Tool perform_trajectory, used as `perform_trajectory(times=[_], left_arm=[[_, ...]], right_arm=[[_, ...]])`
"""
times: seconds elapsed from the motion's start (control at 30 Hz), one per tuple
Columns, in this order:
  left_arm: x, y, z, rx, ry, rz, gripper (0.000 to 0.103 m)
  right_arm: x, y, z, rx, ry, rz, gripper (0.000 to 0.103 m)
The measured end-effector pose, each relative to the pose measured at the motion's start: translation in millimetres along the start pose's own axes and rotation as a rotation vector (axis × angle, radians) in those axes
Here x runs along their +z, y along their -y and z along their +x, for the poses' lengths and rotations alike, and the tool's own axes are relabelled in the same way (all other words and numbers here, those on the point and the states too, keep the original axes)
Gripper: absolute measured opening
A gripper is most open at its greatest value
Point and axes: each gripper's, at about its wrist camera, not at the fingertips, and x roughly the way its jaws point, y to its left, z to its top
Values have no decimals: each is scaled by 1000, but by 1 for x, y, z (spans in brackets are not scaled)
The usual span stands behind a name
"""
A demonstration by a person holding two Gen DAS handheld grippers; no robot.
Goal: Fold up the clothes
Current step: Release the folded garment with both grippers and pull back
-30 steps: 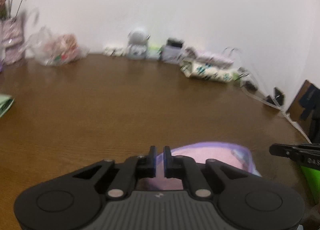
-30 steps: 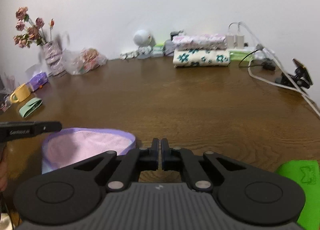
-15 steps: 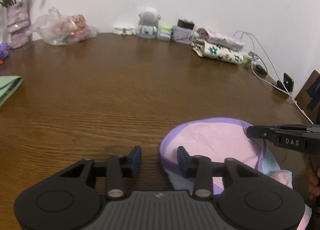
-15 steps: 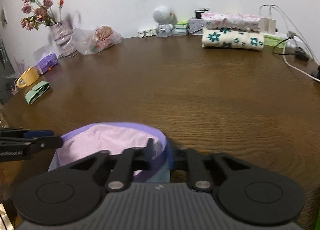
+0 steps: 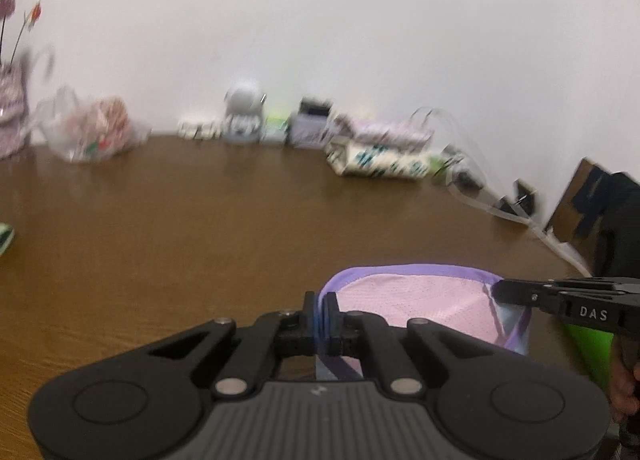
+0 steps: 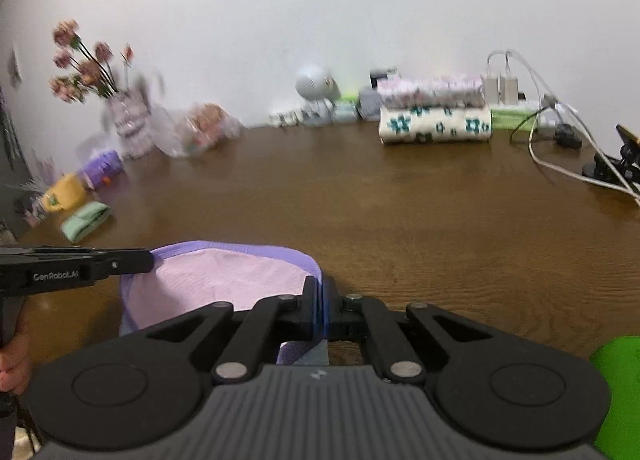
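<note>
Pink mesh with a purple hem fills the near part of your left wrist view: the garment point(image 5: 420, 300) is stretched between your two grippers above the brown worktop point(image 5: 200, 219). Your left gripper point(image 5: 322, 314) has its jaws clamped on the garment's left hem, the purple edge pinched between the blue pads. At the right edge your right gripper point(image 5: 520, 294) reaches in sideways, its tip at the garment's other corner; from here you cannot tell how tightly it grips. Something bright green point(image 5: 592, 348) sits just under it. Along the far wall the view is blurred: a bag point(image 5: 96, 131), a small white figure point(image 5: 244, 115) and folded cloths point(image 5: 380, 151) that look flower-printed.

From your right wrist view, your right gripper point(image 6: 320, 310) has its jaws closed on the garment's point(image 6: 224, 280) right hem, purple fabric squeezed between them and hanging below. Your left gripper point(image 6: 120, 262) comes in from the left with its tip on the opposite corner, and a hand point(image 6: 14, 364) shows beneath it. The worktop point(image 6: 400, 199) carries a vase of flowers point(image 6: 120, 99) at the far left, a yellow cup point(image 6: 66, 191) and a green roll point(image 6: 86, 219) near it, the folded cloths point(image 6: 436, 115) at the back, and cables point(image 6: 560, 139) on the right. A green patch point(image 6: 620, 380) lies at the lower right corner.
</note>
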Motion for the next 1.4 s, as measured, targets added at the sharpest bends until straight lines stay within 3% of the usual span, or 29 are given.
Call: perform_trajectory(times=[0.1,0.3,0.4,0.5,0.57,0.63,0.7,0.77,0.83,0.9,1.03,1.1,1.2,1.3,1.4], left_arm=[[-10,4,-29,-46,63,31,1],[-61,2,-73,-114,55,53,1],[-91,2,-85,-191,65,41,3],[-111,16,-91,-273,38,120,9],[-115,23,-96,-350,22,160,11],[-110,21,-103,-391,71,145,15],[-102,22,-104,-388,103,137,35],[-97,27,-98,-381,110,160,37],[-95,35,-90,-381,88,196,37],[-94,46,-83,-365,67,237,37],[-95,45,-93,-354,88,251,39],[-85,38,-93,-314,90,231,46],[-71,27,-94,-254,93,201,49],[-58,20,-92,-205,92,189,50],[-53,27,-80,-203,74,215,58]], right_arm=[[-4,5,-28,57,51,-24,2],[-45,5,-84,256,125,-178,2],[-69,-2,-100,297,53,-289,2],[-85,-6,-101,267,-73,-385,2],[-85,-7,-105,271,-101,-392,4],[-80,-8,-117,295,-69,-395,9],[-75,-10,-128,312,2,-376,32],[-69,-12,-130,317,69,-342,44],[-62,-14,-116,294,86,-316,45],[-56,-14,-91,279,46,-281,46],[-54,-10,-52,281,-62,-208,44],[-58,-9,-47,311,-84,-196,14],[-63,-16,-60,365,-55,-253,4],[-70,-29,-92,510,-9,-373,4],[-86,-44,-104,561,-93,-514,5]])
